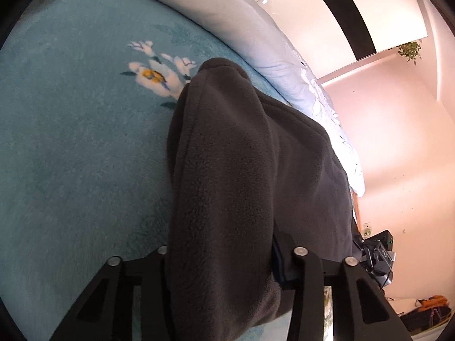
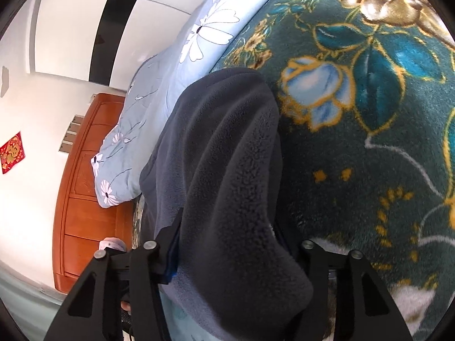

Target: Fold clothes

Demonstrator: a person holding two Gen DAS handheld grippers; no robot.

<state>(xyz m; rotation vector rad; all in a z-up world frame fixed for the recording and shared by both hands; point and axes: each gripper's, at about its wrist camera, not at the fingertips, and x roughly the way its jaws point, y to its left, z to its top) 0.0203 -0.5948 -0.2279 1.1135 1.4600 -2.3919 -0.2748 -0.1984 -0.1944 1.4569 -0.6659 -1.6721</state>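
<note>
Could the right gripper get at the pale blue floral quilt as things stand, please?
Probably not. The right gripper is clamped on the dark fleece garment, which drapes between its fingers. The quilt lies beyond that, so it would have to let go first.

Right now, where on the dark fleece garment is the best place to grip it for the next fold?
Probably at the near edge, one bunch per side, coming from the front. The dark fleece garment already passes between the fingers of the left gripper and right gripper, and it stretches away across the blanket.
</note>
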